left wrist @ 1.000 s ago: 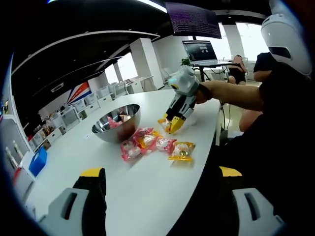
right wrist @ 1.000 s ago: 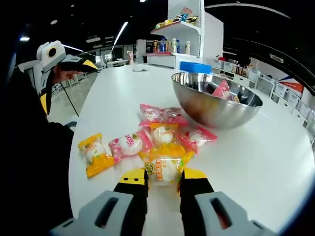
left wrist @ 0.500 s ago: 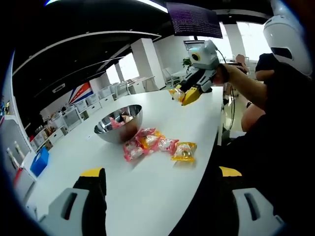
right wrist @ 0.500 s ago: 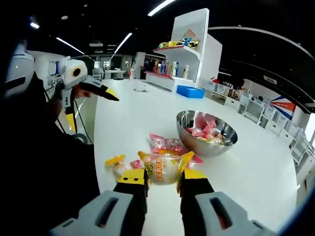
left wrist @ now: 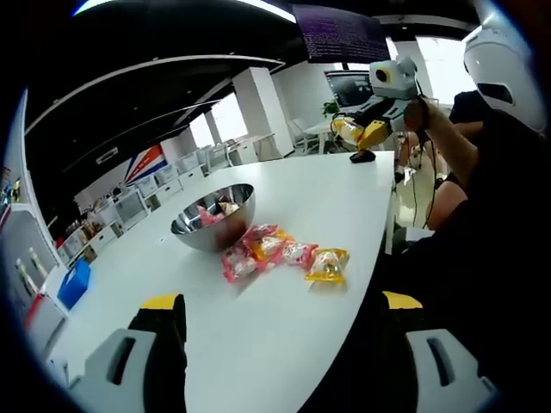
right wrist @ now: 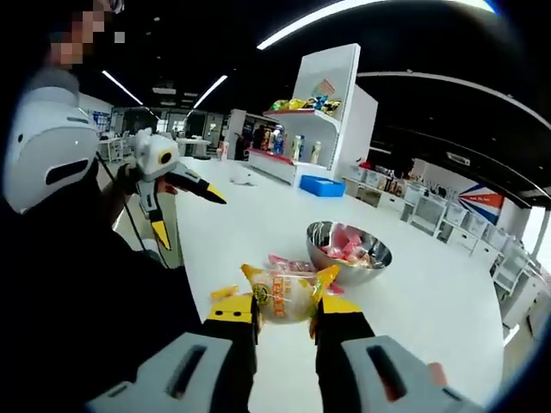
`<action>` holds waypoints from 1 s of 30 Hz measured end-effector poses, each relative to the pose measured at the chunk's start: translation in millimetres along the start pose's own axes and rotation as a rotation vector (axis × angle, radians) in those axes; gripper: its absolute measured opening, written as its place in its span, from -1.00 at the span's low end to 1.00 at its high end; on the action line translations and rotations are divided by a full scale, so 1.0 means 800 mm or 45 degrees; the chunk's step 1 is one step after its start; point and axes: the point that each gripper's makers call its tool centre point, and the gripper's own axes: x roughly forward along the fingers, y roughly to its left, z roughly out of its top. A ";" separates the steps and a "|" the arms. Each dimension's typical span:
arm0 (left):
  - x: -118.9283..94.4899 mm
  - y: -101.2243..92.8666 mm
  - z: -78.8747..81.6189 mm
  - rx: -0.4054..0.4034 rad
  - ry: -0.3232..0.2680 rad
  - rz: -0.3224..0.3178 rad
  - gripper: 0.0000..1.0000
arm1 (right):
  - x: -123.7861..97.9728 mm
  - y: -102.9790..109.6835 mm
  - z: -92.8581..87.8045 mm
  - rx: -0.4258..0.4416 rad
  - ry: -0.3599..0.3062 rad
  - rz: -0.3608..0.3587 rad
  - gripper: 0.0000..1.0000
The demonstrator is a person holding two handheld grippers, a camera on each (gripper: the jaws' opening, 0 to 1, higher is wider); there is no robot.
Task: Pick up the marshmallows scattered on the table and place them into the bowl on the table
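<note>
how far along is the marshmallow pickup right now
Partly done. The bowl already holds several packets. The right gripper is shut on a yellow marshmallow packet, raised above the table. A cluster of packets lies beside the bowl, waiting to go in. The left gripper is open, holding nothing.

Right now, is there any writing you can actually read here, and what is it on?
None can be read.
Packet in the right gripper: red print on its front, too blurred.
Hanging screen: lines of text, too small.
Wall panel with red and blue stripes: no letters legible.
</note>
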 end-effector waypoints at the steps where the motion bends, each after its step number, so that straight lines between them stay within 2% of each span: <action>1: 0.000 0.000 0.000 -0.003 -0.002 0.001 0.79 | 0.000 0.000 0.000 0.002 -0.001 -0.001 -0.58; 17: 0.002 -0.002 0.000 -0.011 -0.002 -0.005 0.79 | 0.004 0.008 0.005 0.027 -0.041 0.021 -0.58; 22: 0.005 -0.009 0.003 -0.006 -0.009 -0.030 0.79 | 0.004 -0.004 0.029 -0.033 -0.054 -0.013 -0.58; 27: 0.009 -0.013 0.003 -0.004 -0.008 -0.047 0.79 | 0.011 -0.025 0.073 -0.115 -0.090 -0.029 -0.58; 30: 0.008 -0.012 0.003 0.006 -0.012 -0.041 0.79 | 0.023 -0.035 0.103 -0.063 -0.166 0.010 -0.58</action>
